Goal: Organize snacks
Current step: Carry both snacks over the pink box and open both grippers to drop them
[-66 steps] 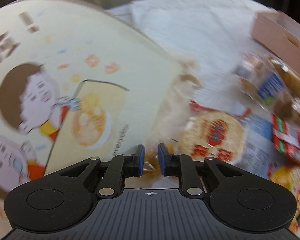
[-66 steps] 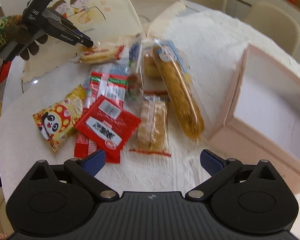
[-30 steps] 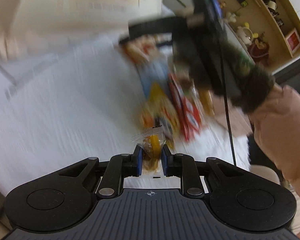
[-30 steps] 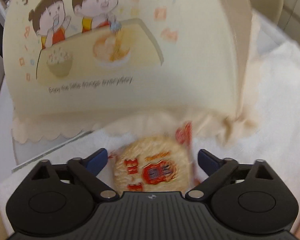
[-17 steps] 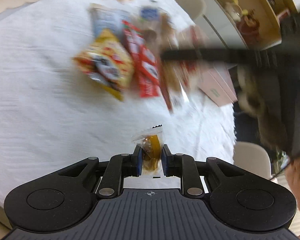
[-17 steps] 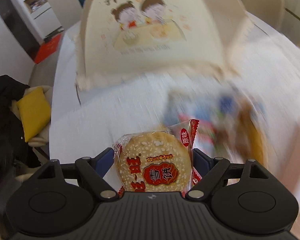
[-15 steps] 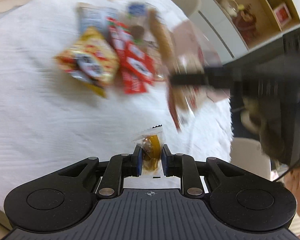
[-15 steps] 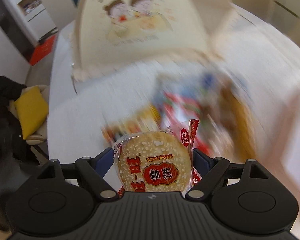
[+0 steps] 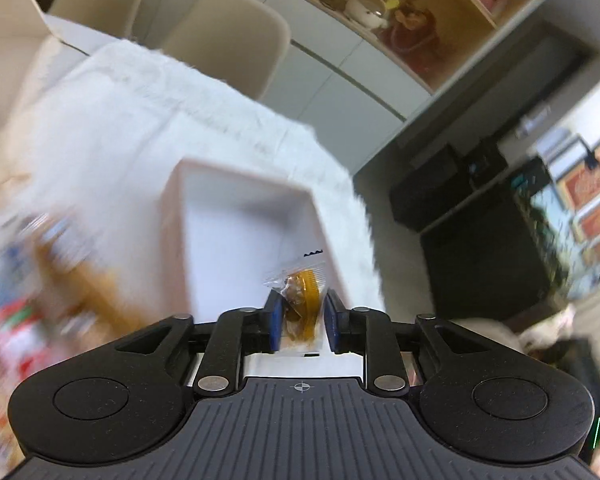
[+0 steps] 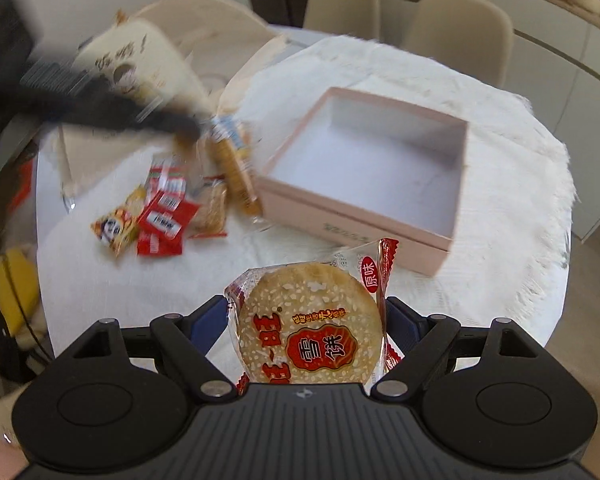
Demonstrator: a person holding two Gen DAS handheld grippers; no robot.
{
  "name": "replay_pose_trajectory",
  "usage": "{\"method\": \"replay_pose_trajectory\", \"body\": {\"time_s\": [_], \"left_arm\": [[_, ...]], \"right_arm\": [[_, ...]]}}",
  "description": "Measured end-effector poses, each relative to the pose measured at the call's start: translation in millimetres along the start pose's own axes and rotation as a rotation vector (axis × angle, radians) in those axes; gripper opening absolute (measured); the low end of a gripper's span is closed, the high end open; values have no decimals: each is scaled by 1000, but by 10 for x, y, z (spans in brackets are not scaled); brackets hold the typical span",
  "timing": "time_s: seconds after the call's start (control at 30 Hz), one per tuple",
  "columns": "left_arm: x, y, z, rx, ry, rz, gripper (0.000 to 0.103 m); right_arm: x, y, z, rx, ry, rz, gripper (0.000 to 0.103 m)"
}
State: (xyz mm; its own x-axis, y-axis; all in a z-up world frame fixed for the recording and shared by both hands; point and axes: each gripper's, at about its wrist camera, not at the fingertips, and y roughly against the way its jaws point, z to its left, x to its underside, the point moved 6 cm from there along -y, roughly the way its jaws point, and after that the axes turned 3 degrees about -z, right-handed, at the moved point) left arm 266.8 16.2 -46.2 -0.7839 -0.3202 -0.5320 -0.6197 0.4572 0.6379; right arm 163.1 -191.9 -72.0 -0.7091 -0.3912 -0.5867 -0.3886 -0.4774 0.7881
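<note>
My left gripper [image 9: 300, 322] is shut on a small clear packet with a brown snack [image 9: 303, 300] and holds it above the open pink box [image 9: 240, 236]. My right gripper [image 10: 306, 322] is shut on a round sesame rice cracker in a red-edged wrapper [image 10: 310, 332], held above the tablecloth in front of the pink box [image 10: 364, 168]. The box looks empty inside. In the right wrist view the left gripper [image 10: 100, 108] shows as a dark blur over the snack pile.
Several snack packets [image 10: 172, 212] lie left of the box on the white tablecloth [image 10: 500, 184]. A cream food cover with cartoon children [image 10: 140, 68] stands at the back left. Beige chairs [image 10: 456, 20] ring the round table.
My left gripper has swung right from the snack pile to above the pink box, still holding the packet. My right gripper has turned toward the box with the cracker.
</note>
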Motion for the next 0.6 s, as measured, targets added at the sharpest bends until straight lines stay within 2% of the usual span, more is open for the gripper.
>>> {"method": "replay_pose_trajectory", "body": {"time_s": [0.1, 0.17, 0.27, 0.37, 0.43, 0.5, 0.6], "left_arm": [[-248, -558, 213, -125, 62, 15, 28], [-215, -590, 362, -102, 161, -9, 28], [-67, -307, 479, -90, 222, -94, 28], [173, 47, 621, -162, 230, -149, 29], [342, 219, 731, -215, 263, -158, 28], [630, 365, 846, -275, 284, -144, 28], [978, 525, 995, -349, 276, -133, 28]], "right_arm": [[-21, -102, -160, -18, -47, -12, 84], [-73, -110, -259, -17, -58, -33, 84], [-264, -59, -350, -26, -67, -95, 84], [-687, -213, -409, -21, -72, -142, 85], [-1013, -449, -433, -38, -94, -173, 91], [-1272, -829, -509, -30, -126, -124, 92], [-1386, -1120, -627, 27, -174, -100, 92]]}}
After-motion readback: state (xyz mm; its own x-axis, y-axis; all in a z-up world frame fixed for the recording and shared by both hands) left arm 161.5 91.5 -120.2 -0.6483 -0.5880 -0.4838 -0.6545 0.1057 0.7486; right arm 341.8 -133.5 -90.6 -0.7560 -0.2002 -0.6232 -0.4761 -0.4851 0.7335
